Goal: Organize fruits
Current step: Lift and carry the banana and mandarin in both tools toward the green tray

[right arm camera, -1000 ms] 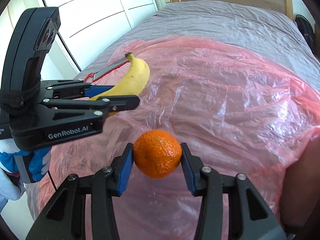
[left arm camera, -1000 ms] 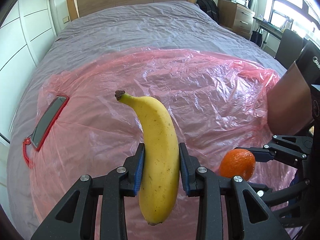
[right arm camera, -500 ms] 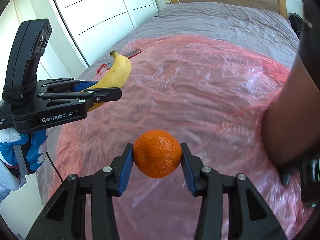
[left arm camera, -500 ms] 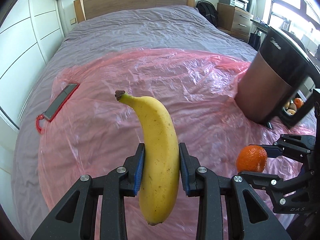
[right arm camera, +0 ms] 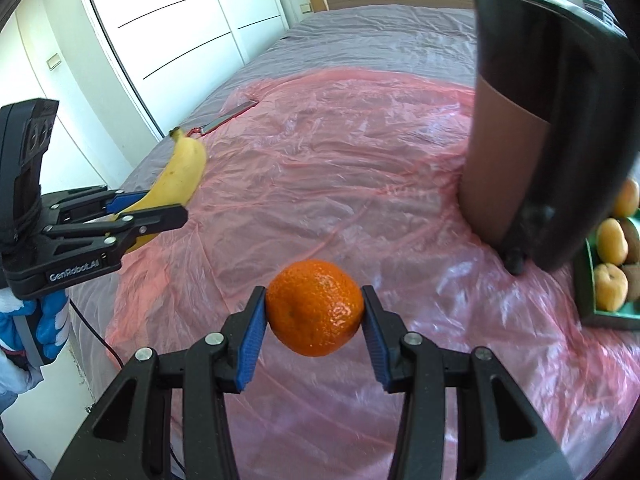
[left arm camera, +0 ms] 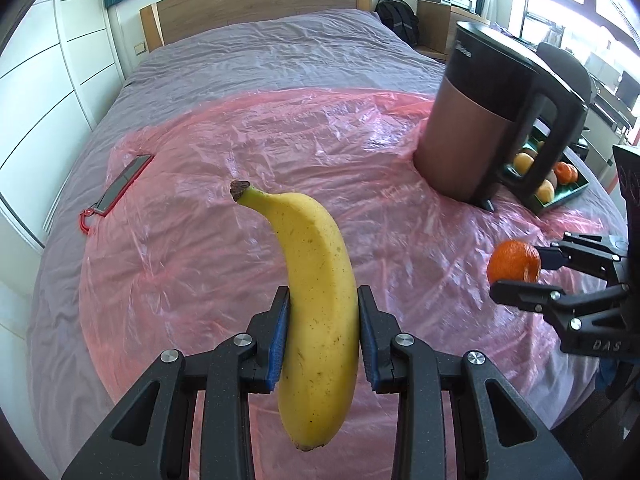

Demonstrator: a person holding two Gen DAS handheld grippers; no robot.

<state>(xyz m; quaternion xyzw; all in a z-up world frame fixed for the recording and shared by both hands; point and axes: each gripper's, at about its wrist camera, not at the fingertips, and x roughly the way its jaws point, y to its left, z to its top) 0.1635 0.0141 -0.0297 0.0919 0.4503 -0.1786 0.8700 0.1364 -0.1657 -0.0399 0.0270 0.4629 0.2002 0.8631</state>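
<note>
My left gripper (left arm camera: 323, 332) is shut on a yellow banana (left arm camera: 316, 300) and holds it above the pink plastic sheet (left arm camera: 280, 152). It also shows at the left of the right wrist view (right arm camera: 148, 210) with the banana (right arm camera: 180, 176). My right gripper (right arm camera: 315, 320) is shut on an orange mandarin (right arm camera: 315, 307), also held in the air; it shows at the right of the left wrist view (left arm camera: 516, 276) with the mandarin (left arm camera: 514, 261). A green tray (right arm camera: 600, 316) with several fruits (right arm camera: 610, 286) sits at the far right, partly hidden behind the kettle.
A tall copper and black kettle (left arm camera: 476, 120) stands on the sheet in front of the tray (left arm camera: 568, 196); it fills the upper right of the right wrist view (right arm camera: 532, 128). A phone in a red case (left arm camera: 122, 184) lies at the sheet's left edge. The bed's wooden headboard (left arm camera: 260, 4) is at the back.
Both grippers have swung to the right with their fruits still held. The kettle and the fruit tray have come fully into view.
</note>
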